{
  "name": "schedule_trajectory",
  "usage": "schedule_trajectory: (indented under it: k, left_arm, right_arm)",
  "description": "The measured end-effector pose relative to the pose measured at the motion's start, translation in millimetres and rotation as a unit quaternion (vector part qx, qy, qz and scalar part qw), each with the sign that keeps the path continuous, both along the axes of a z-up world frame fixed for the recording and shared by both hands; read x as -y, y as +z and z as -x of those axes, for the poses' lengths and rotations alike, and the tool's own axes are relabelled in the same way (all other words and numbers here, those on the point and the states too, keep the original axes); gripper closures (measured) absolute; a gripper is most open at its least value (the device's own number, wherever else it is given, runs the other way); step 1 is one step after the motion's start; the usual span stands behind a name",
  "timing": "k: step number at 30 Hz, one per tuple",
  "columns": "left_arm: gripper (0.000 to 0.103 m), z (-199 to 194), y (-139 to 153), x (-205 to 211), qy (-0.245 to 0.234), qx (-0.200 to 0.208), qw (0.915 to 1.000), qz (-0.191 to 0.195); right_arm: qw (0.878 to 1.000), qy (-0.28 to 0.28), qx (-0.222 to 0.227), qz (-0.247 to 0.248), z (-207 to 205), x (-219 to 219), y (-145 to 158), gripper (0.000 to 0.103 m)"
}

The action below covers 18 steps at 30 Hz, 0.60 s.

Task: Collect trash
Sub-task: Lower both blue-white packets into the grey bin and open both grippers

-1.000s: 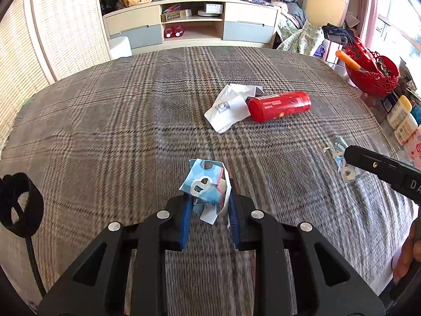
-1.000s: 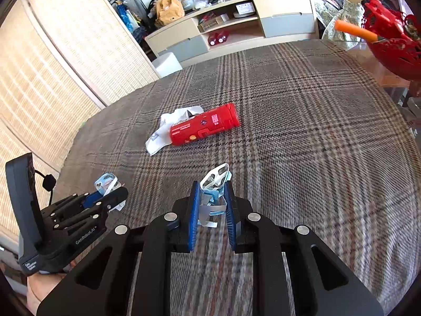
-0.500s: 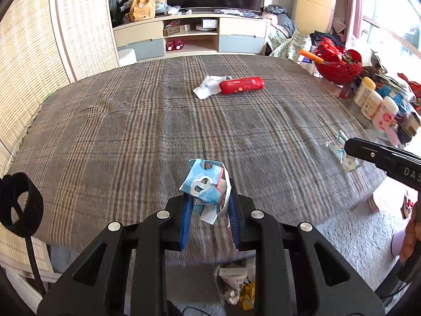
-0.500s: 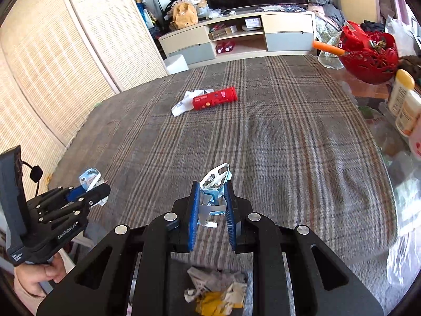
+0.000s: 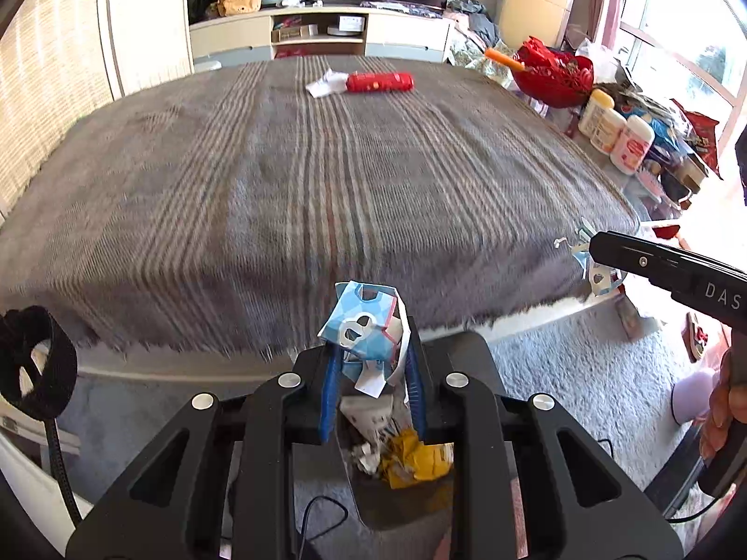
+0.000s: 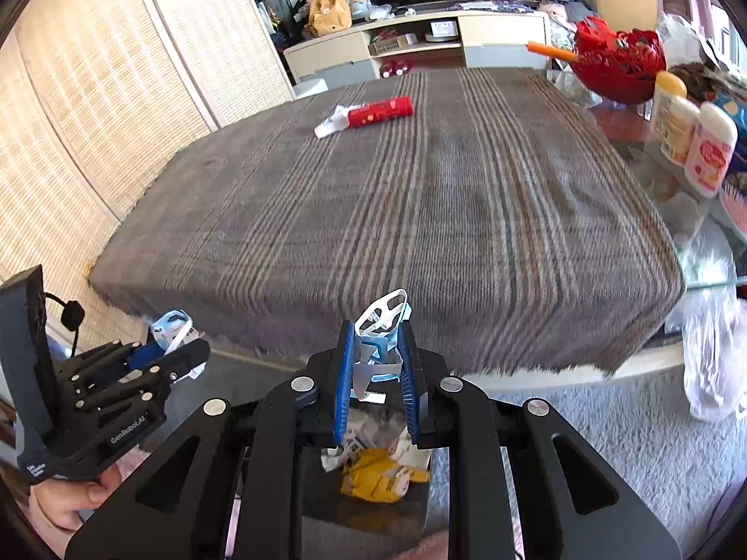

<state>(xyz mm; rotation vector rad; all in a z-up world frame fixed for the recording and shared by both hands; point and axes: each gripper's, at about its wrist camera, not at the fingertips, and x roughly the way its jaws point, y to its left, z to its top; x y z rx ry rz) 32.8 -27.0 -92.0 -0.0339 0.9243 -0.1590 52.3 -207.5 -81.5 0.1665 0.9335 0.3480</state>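
Note:
My left gripper [image 5: 371, 385] is shut on a crumpled blue-and-white wrapper [image 5: 364, 329]. It hangs over a dark bin [image 5: 401, 490] on the floor, which holds white and yellow scraps. My right gripper [image 6: 376, 375] is shut on a torn white-and-blue wrapper piece [image 6: 380, 326], above the same bin [image 6: 369, 504]. Far back on the plaid-covered table lie a red tube [image 5: 379, 81] and a white wrapper [image 5: 324, 86]; in the right wrist view the tube [image 6: 380, 112] and the wrapper [image 6: 329, 125] show too. Each gripper shows at the edge of the other's view, the right [image 5: 589, 265] and the left [image 6: 179, 337].
The plaid table [image 5: 327, 177] ends just ahead of both grippers. A red basket [image 6: 616, 60], bottles [image 6: 691, 140] and clutter crowd a glass side table on the right. A plastic bag [image 6: 714, 354] hangs at the table corner. Grey carpet [image 5: 583, 373] surrounds the bin.
Both grippers have drawn back from over the table to beyond its near edge, still holding their wrappers. The bin has come into view beneath them.

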Motion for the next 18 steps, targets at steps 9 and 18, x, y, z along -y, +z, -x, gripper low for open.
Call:
schedule_trajectory:
  k: [9,18]
  left_arm:
    - [0.08,30,-53,11,-0.004,-0.043,0.999,0.009]
    - [0.078,41,-103,26,-0.017,-0.085,0.9963,0.003]
  right_arm:
    - [0.999,0.003,-0.047,-0.005,22,-11,-54,0.082]
    - [0.996,-0.001,-0.086,-0.01,32,-18,-101,0.082]
